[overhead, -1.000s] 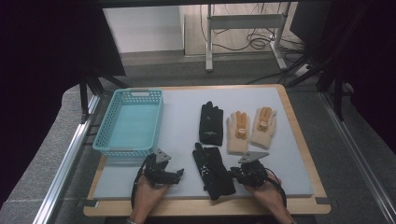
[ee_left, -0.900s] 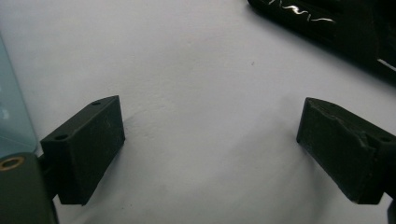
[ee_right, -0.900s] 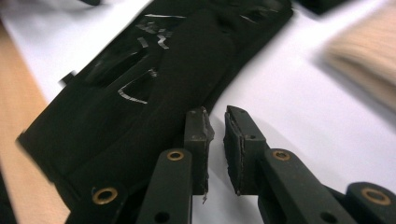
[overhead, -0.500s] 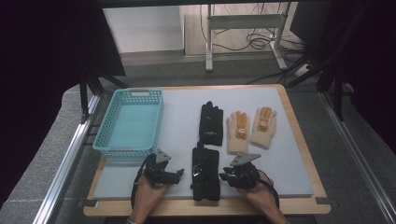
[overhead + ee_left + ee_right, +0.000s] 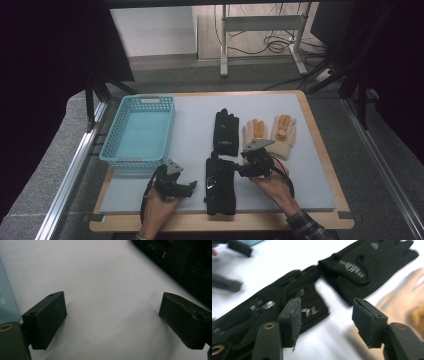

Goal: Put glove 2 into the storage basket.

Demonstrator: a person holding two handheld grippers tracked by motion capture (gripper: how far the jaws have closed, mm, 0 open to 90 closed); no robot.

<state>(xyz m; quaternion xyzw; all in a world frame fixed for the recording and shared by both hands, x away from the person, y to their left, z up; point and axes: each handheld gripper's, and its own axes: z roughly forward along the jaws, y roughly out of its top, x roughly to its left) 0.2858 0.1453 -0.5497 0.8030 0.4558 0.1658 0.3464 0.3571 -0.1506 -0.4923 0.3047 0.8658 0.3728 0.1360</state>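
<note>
A black glove (image 5: 220, 186) lies lengthwise near the table's front edge, and it appears again as the black glove (image 5: 262, 310) in the right gripper view. A second black glove (image 5: 226, 131) lies farther back, with two tan gloves (image 5: 270, 134) beside it. My right gripper (image 5: 236, 168) hovers just right of the near glove's far end. Its jaws have just been opening and nothing is between them (image 5: 327, 310). My left gripper (image 5: 190, 187) rests on the white mat left of the near glove, open and holding nothing (image 5: 112, 305).
A teal plastic basket (image 5: 137, 130) stands at the left of the mat, behind my left hand. The wooden table rim (image 5: 320, 127) frames the white mat. Metal rails run along both sides of the table.
The near black glove went from slanted to straight. My right gripper let go of it, opened, and moved up and to the right. The left gripper stayed put.
</note>
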